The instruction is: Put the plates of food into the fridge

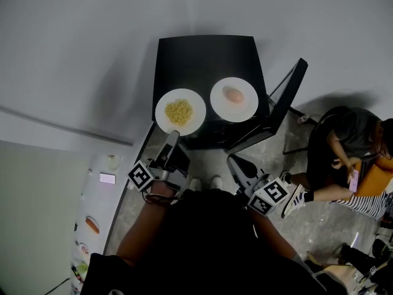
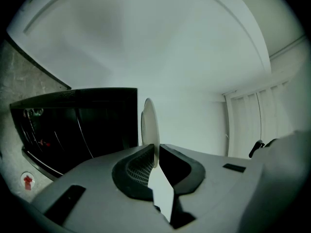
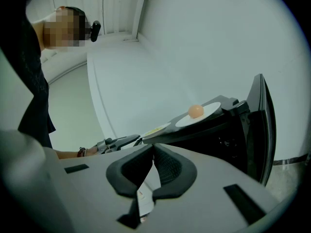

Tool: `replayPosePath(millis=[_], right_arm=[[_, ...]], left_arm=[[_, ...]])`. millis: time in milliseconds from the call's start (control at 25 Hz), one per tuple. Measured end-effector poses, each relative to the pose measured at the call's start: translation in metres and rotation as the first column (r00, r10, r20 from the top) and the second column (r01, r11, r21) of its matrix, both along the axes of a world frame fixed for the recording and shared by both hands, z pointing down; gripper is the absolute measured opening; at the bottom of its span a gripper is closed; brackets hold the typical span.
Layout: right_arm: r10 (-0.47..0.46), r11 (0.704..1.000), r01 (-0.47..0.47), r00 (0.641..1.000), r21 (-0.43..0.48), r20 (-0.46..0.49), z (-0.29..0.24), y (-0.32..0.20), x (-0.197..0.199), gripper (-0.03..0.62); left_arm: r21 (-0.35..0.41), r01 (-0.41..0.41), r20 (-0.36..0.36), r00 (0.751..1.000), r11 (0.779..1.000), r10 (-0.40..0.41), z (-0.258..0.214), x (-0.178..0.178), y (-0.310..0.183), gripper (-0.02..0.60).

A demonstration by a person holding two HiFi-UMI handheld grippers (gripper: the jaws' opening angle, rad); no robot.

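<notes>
Two white plates rest on top of a low black fridge. One plate carries yellow food, the other an orange egg-like ball. My left gripper is shut on the near rim of the yellow-food plate. In the left gripper view that plate stands edge-on, clamped between the pads of the left gripper. My right gripper hangs in front of the fridge, below the egg plate. In its own view the right gripper is shut and empty, and the egg plate sits ahead and above.
The fridge door stands open to the right. A seated person holds a phone further right. At the lower left stands a white panel with food pictures. A plain wall lies behind the fridge.
</notes>
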State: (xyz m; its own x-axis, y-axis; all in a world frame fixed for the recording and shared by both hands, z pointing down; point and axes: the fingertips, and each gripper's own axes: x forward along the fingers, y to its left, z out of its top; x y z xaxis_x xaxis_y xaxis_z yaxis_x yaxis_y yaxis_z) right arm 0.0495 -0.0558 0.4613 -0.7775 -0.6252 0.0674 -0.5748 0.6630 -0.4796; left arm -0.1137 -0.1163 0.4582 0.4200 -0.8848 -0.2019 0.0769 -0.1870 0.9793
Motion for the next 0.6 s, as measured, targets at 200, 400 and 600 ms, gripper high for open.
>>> replayPosePath(millis=[200, 400, 600], right_arm=[[0.0, 1.0, 0.0, 1.0, -0.017, 0.016, 0.002, 0.0, -0.006, 0.029], [-0.017, 0.999, 0.017, 1.0, -0.027, 0.013, 0.004, 0.005, -0.015, 0.029], [-0.024, 0.999, 0.025, 1.0, -0.043, 0.015, 0.008, 0.011, -0.02, 0.029]], left_arm=[[0.037, -0.01, 0.0, 1.0, 0.999, 0.01, -0.004, -0.004, 0.019, 0.049], [0.054, -0.028, -0.006, 1.0, 0.998, 0.028, -0.004, -0.006, 0.037, 0.048], [0.047, -0.047, 0.002, 0.999, 0.998, 0.046, 0.002, -0.007, 0.056, 0.048]])
